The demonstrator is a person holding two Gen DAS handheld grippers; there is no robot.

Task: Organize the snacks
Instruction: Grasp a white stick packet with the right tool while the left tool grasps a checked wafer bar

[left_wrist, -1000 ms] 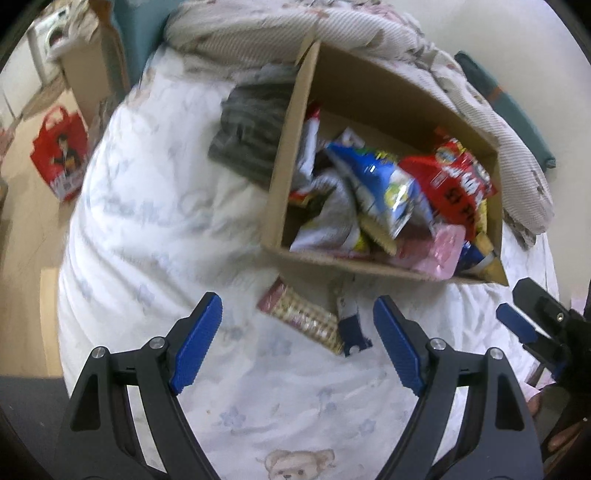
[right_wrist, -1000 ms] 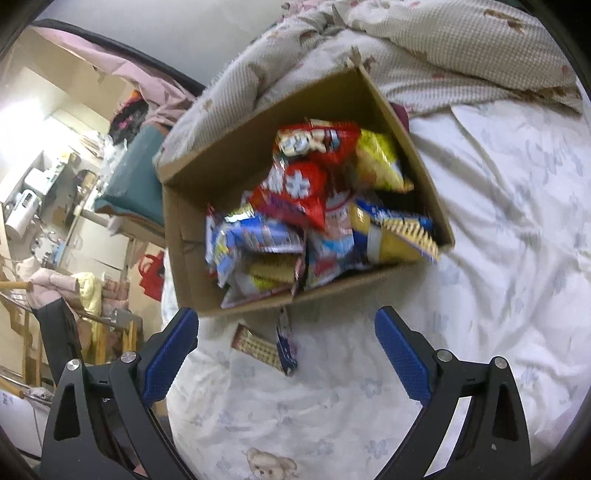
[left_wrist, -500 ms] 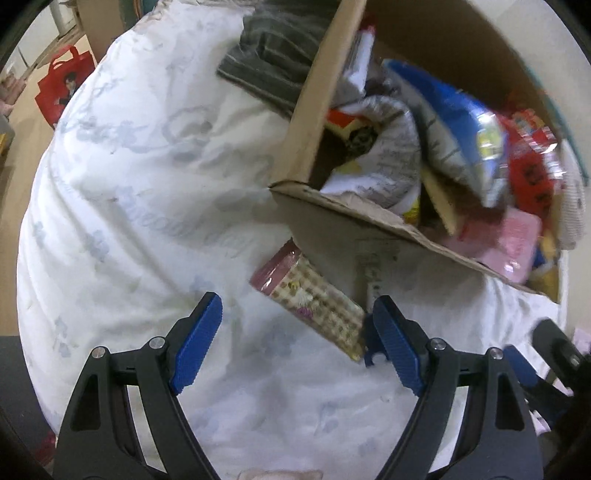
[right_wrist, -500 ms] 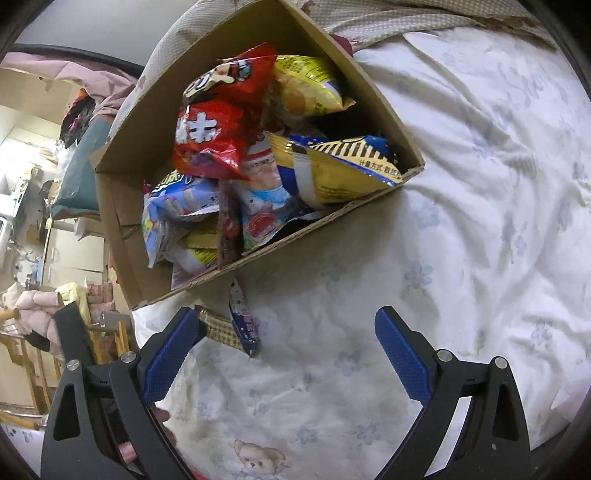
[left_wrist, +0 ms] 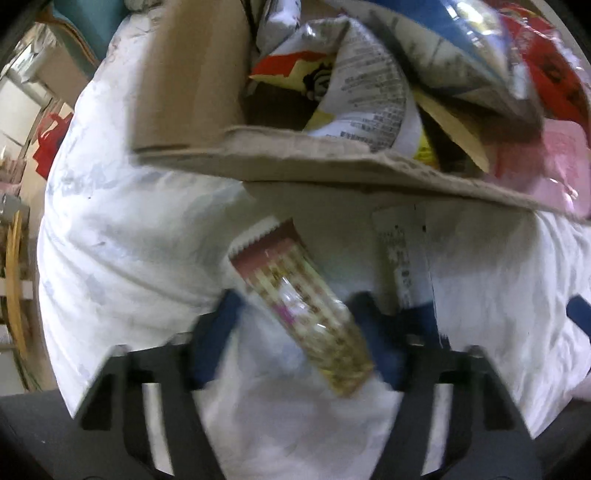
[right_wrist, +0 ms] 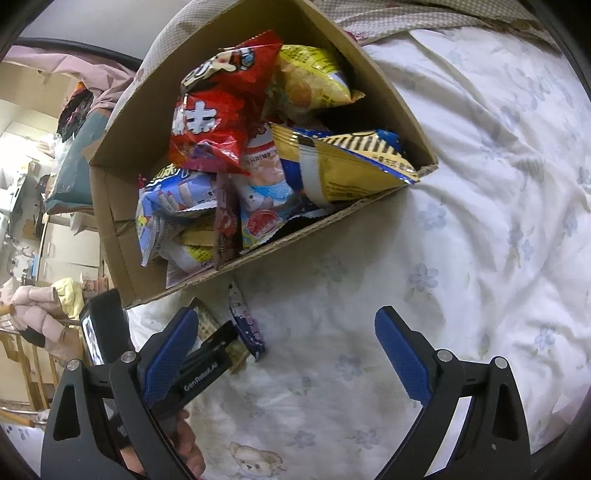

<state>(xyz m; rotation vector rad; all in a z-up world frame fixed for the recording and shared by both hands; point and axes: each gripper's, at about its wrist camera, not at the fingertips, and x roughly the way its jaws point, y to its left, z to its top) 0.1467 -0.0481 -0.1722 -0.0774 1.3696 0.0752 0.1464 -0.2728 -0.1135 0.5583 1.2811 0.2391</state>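
A lived-in bedroom at home: under the tool spreads a white floral duvet (right_wrist: 480,206) with a teddy-bear print (right_wrist: 255,461), beyond it a checked quilt (right_wrist: 406,14), and clothes (right_wrist: 33,314) piled off to its left.

Black gripper frames (right_wrist: 291,354), blue pads (right_wrist: 400,354)

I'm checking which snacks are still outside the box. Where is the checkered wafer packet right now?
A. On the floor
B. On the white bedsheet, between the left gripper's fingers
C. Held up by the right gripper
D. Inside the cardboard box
B: the wafer packet lies on the bedsheet in front of the cardboard box, with the left gripper straddling it.
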